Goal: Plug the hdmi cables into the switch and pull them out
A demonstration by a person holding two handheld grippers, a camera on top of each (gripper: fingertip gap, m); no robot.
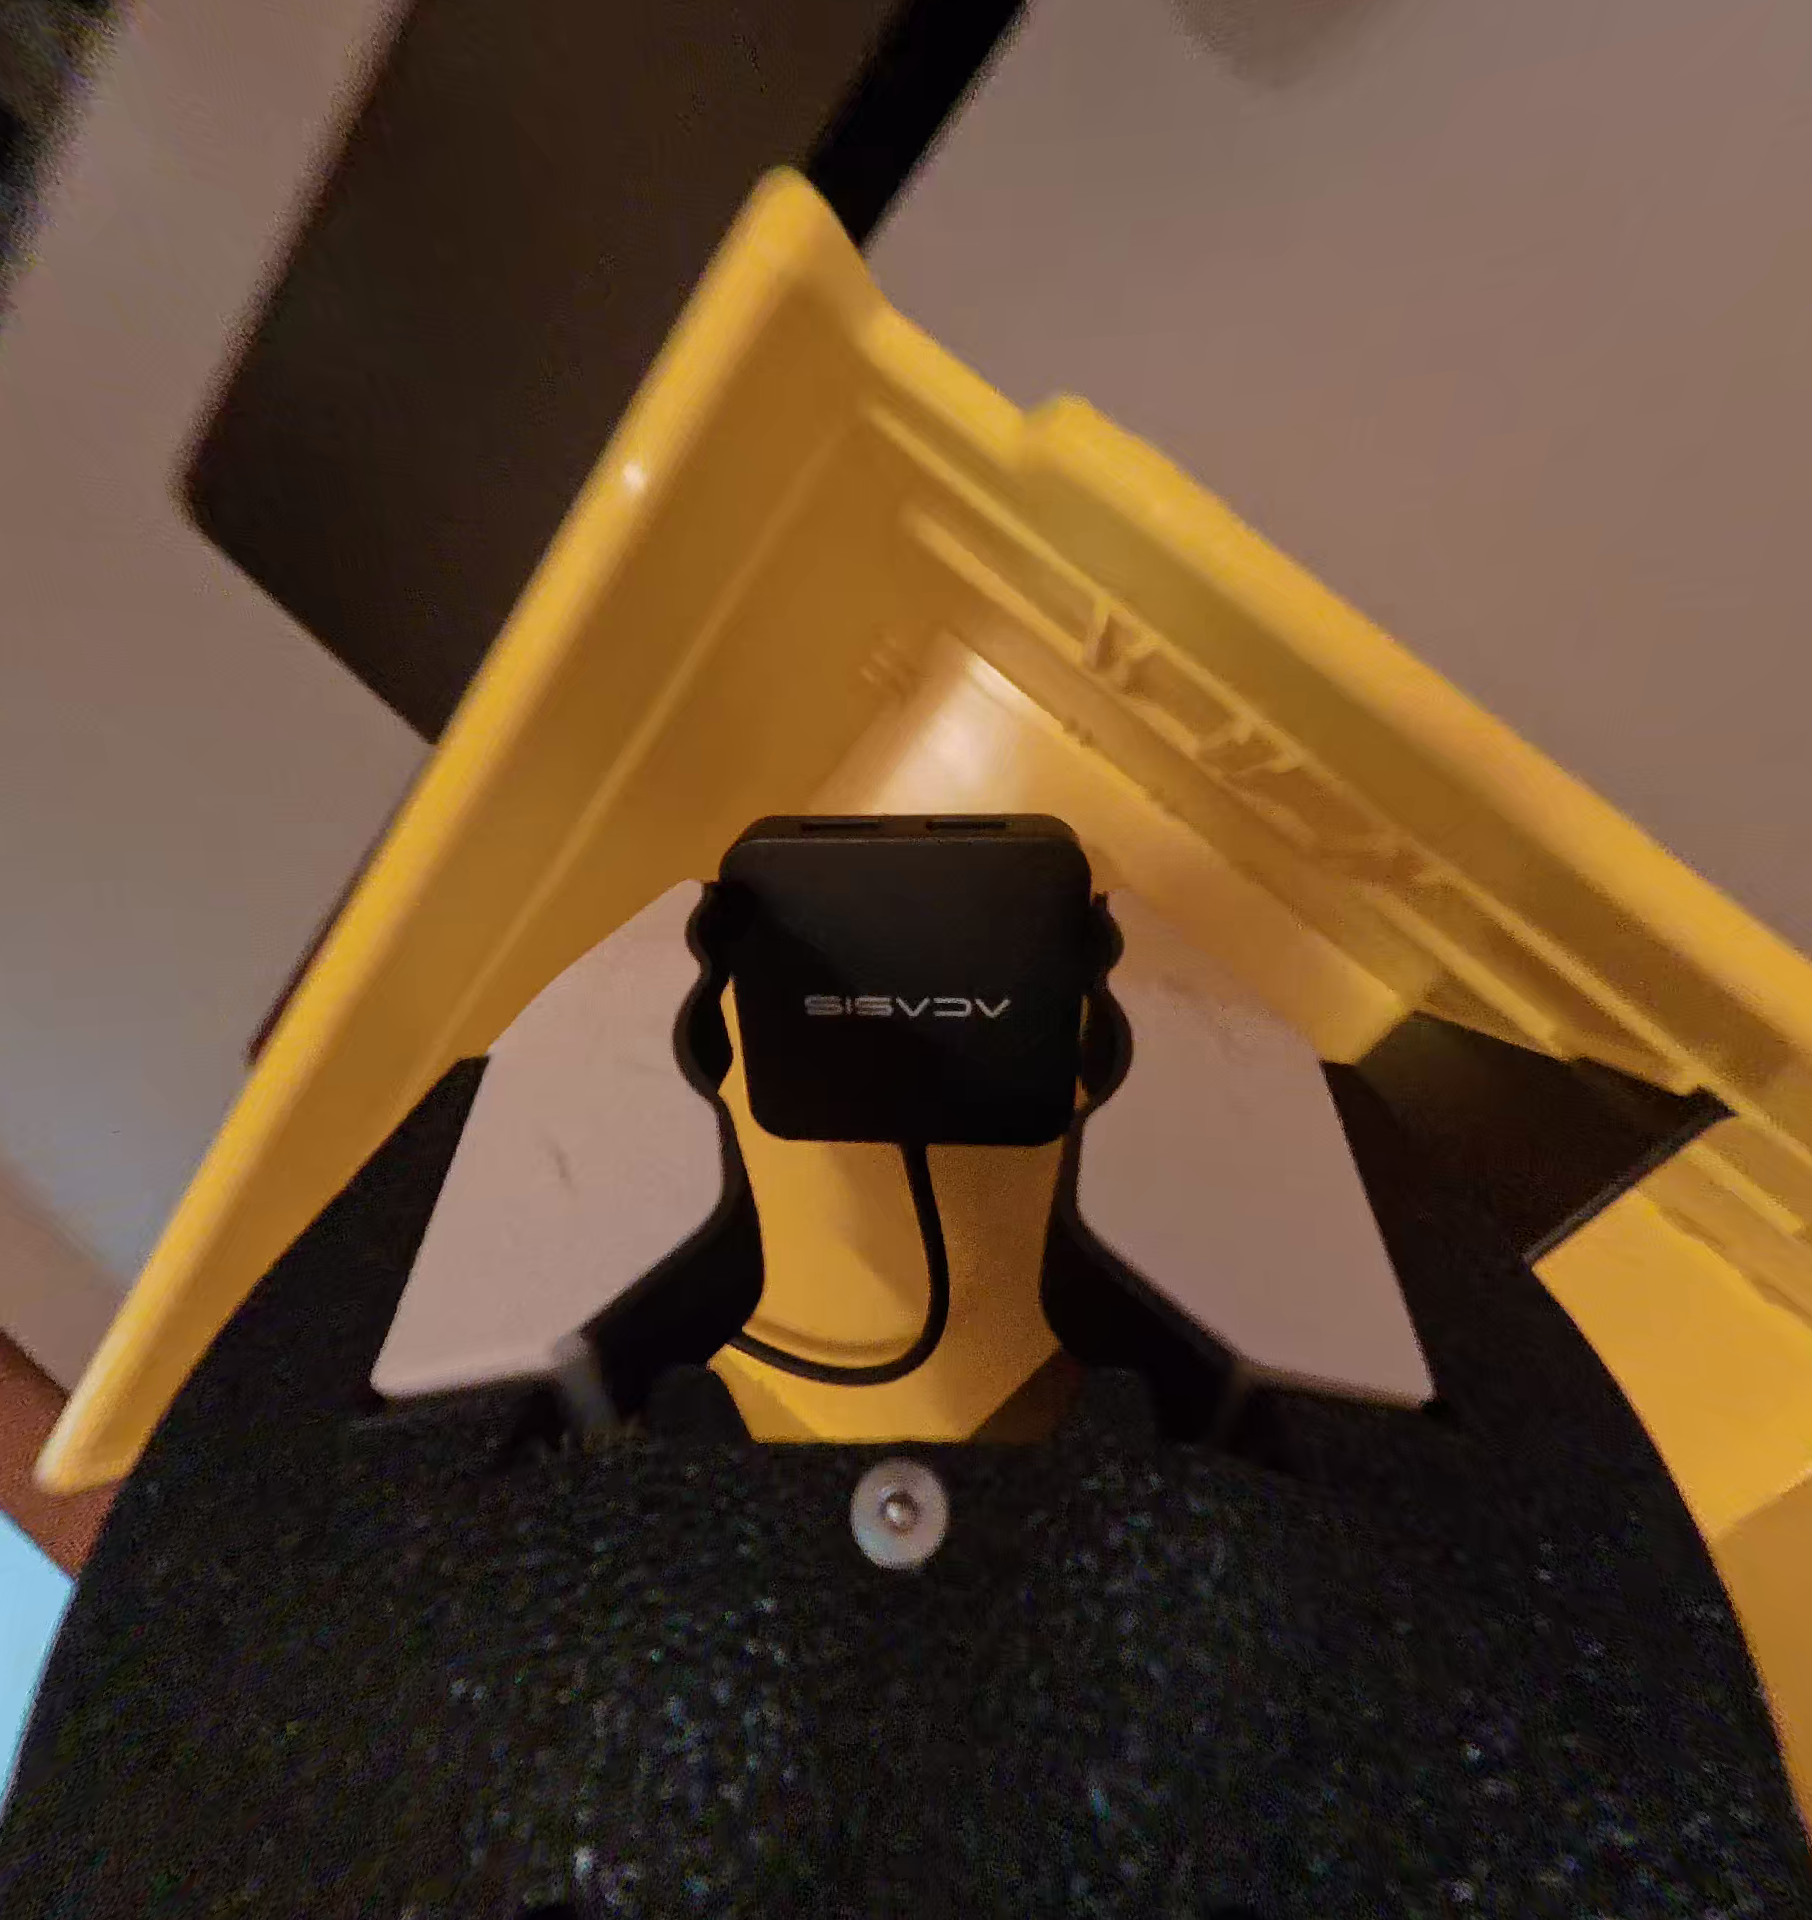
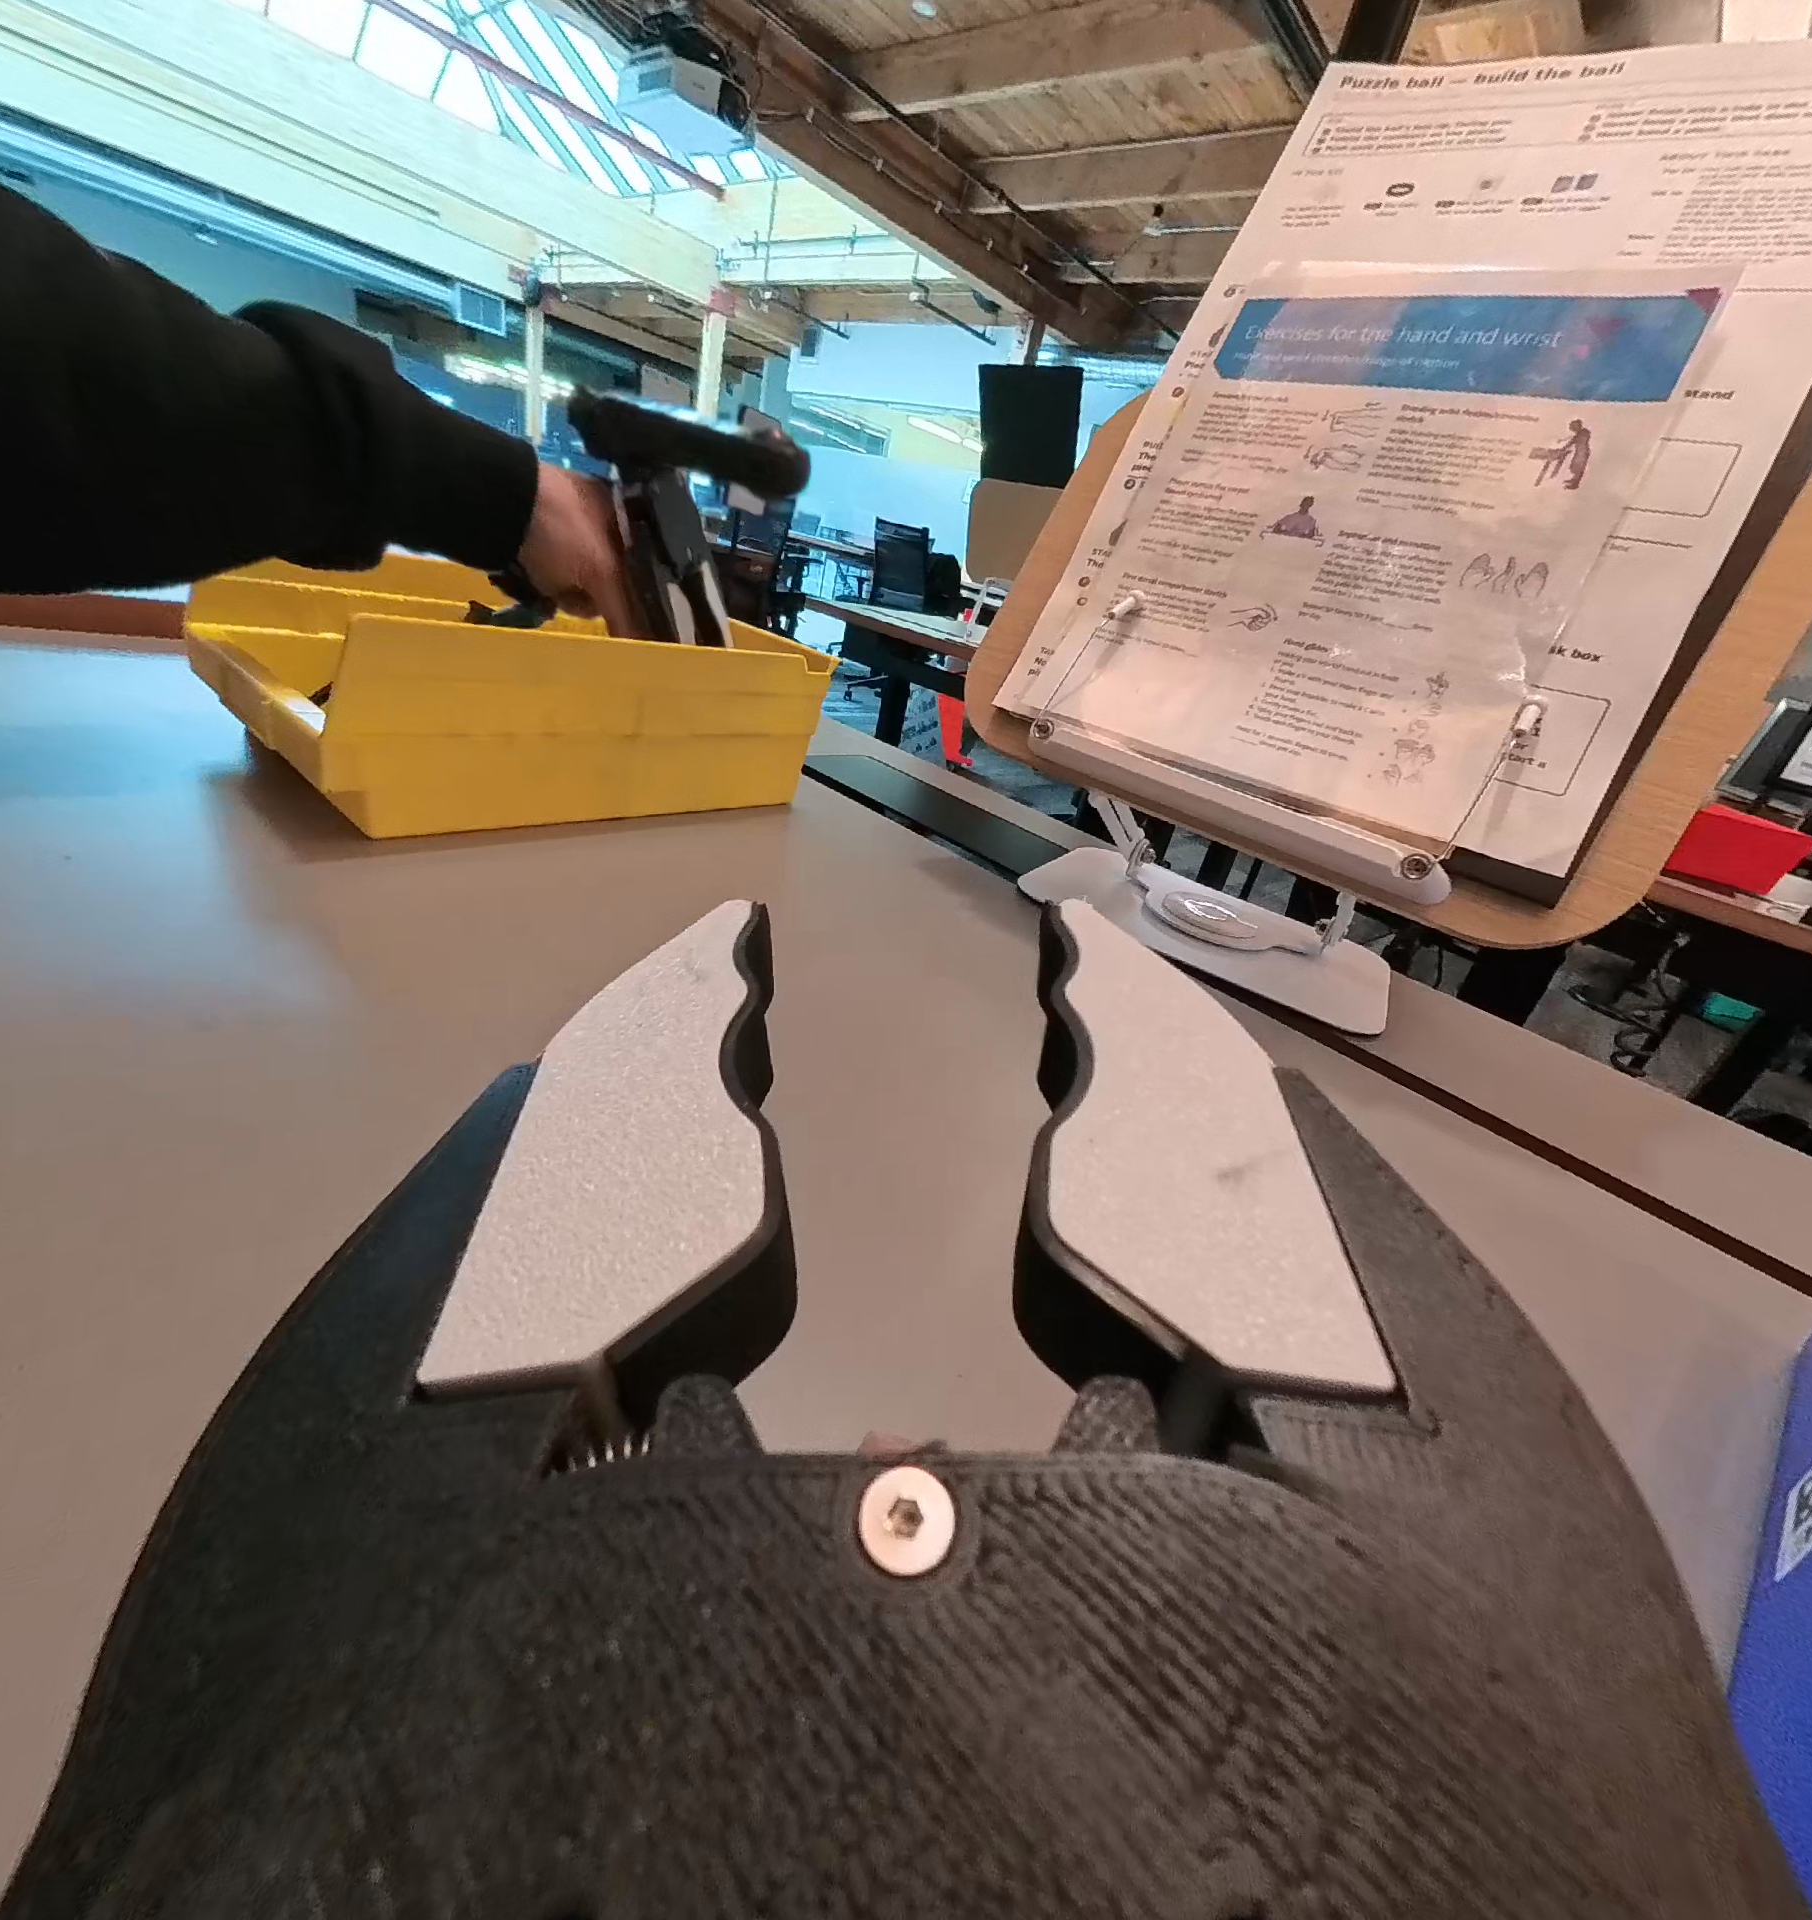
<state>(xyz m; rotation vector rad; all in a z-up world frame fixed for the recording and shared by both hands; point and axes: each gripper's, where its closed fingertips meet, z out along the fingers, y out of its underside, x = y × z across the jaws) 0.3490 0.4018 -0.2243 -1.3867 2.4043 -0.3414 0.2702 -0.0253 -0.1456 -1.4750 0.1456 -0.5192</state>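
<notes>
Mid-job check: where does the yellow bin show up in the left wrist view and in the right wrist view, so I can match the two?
Left wrist view: yellow bin fills the centre, seen from above behind the switch clamped in the left gripper.
Right wrist view: upper left, on the table.
Shared landmark: the left gripper, here reaching into the bin.

Setting: large open-plan workshop or lab hall. Evidence, right wrist view: exposed timber ceiling beams (image 2: 985,114) with skylights (image 2: 528,94), a ceiling-mounted projector (image 2: 673,88), rows of desks with office chairs (image 2: 897,561) in the background. Grey surface (image 2: 258,987) carries a yellow parts bin (image 2: 569,748) and a document stand (image 2: 1401,582) holding printed instruction sheets.
</notes>
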